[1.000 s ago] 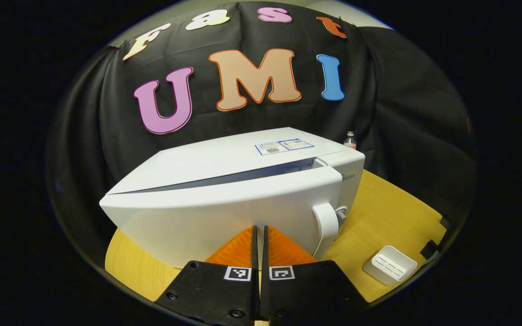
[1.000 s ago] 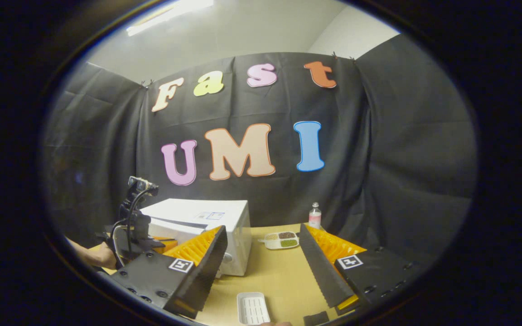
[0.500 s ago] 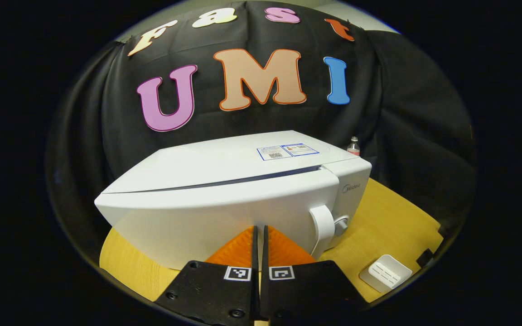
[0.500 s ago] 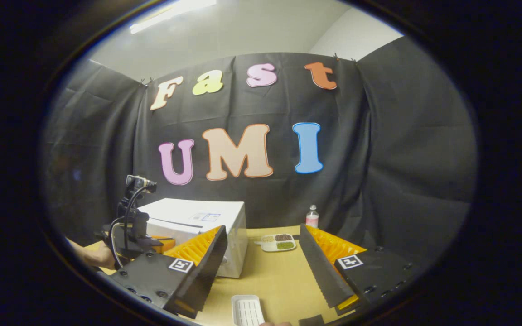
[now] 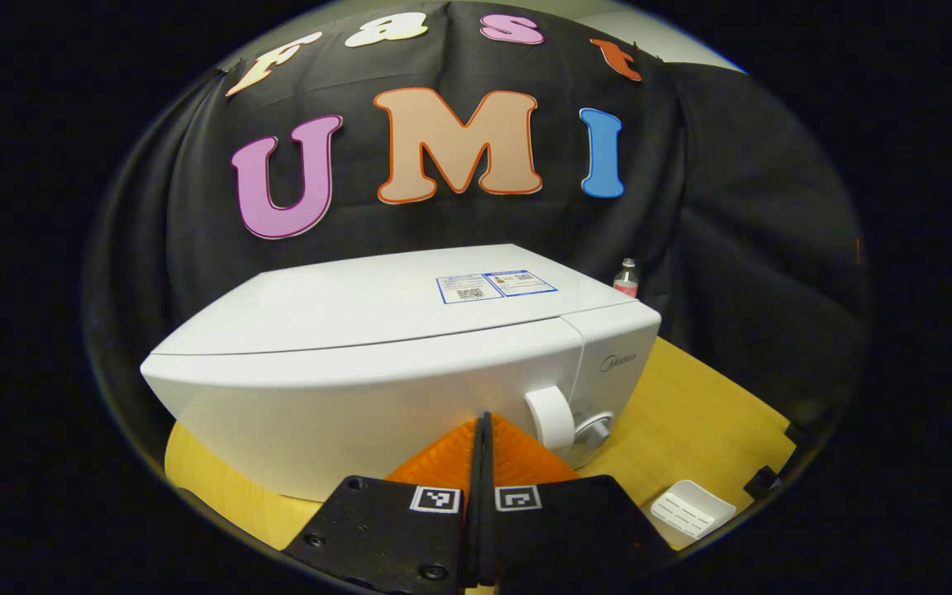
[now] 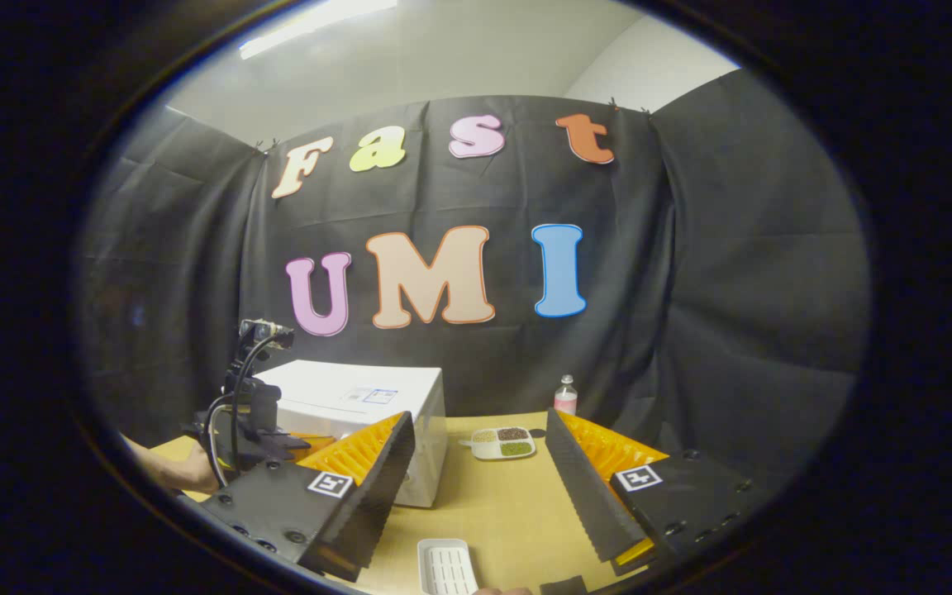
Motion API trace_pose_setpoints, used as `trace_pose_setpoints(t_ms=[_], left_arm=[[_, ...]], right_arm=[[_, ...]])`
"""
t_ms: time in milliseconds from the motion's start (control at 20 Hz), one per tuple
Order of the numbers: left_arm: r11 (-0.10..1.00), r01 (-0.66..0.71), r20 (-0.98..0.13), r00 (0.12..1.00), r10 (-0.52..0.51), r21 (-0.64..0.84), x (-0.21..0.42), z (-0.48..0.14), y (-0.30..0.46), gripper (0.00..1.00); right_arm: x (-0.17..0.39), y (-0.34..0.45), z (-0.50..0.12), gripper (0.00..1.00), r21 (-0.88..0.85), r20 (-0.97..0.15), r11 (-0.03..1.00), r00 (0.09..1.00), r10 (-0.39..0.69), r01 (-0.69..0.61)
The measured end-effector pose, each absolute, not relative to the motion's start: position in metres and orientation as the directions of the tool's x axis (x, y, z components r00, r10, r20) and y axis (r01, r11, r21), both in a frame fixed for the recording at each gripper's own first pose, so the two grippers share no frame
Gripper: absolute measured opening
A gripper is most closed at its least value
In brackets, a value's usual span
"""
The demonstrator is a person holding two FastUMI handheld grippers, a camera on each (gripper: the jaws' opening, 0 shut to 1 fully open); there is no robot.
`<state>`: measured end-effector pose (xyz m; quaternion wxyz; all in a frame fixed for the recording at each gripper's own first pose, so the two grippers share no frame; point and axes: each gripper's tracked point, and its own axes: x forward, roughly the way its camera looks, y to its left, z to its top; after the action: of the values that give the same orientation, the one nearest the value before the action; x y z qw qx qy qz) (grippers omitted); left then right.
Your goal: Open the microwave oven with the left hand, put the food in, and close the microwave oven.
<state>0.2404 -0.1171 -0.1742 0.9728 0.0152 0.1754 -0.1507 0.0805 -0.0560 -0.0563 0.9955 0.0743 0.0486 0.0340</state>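
I see a white microwave [image 5: 377, 364] with a blue-bordered label [image 5: 495, 286] on a yellow wood-grain table [image 5: 691, 413]. Near its front edge lies a white ribbed tray [image 6: 446, 567]; the dish [image 6: 502, 442] holds beige, brown, green fillings.

Left gripper [image 5: 483, 430]: fingers pressed together with no gap between them, pointing forward and level, nothing held between them. In the right gripper view this same unit [image 6: 298, 445] sits at far left, held from below by a bare hand [image 6: 187, 471], with a looping cable and a small camera mast on top.

Right gripper [image 6: 480, 487]: fingers spread wide in a V, ribbed inner faces turned toward each other, nothing between them. It is held level, facing forward, well apart from the left unit.
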Motion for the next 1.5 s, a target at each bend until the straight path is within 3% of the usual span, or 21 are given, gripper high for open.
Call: trace_pose_setpoints(t_ms=[300,800,950,1050,1100,1150,1500], left_arm=[[0.961,0.272,-0.34,0.909,-0.241,0.046,0.232,-0.165,-0.102,0.01],[0.982,0.143,-0.173,0.971,-0.163,-0.123,0.162,-0.051,-0.03,0.01],[0.975,0.115,-0.053,0.991,-0.127,-0.188,0.137,-0.004,-0.005,0.02],[0.977,0.059,0.034,0.998,-0.053,-0.204,0.123,0.03,0.021,1.0],[0.981,0.038,0.037,0.999,-0.032,-0.188,0.116,0.035,0.031,0.92],[0.985,0.041,0.025,0.999,-0.037,-0.166,0.112,0.037,0.032,0.95],[0.991,0.025,-0.008,1.0,-0.027,-0.13,0.076,0.033,0.024,0.96]], right_arm=[[0.076,-0.055,-0.058,0.92,0.157,-0.096,0.986,0.993,0.073,-0.057],[0.09,-0.038,-0.048,0.92,0.154,-0.074,0.984,0.992,0.103,-0.091],[0.093,-0.033,-0.044,0.92,0.143,-0.067,0.985,0.992,0.108,-0.098],[0.094,-0.03,-0.043,0.92,0.139,-0.065,0.985,0.991,0.114,-0.104],[0.094,-0.029,-0.042,0.92,0.135,-0.062,0.985,0.991,0.115,-0.106],[0.095,-0.028,-0.041,0.92,0.13,-0.06,0.986,0.991,0.116,-0.107],[0.092,-0.014,-0.035,0.92,0.096,-0.043,0.985,0.988,0.151,-0.146]])
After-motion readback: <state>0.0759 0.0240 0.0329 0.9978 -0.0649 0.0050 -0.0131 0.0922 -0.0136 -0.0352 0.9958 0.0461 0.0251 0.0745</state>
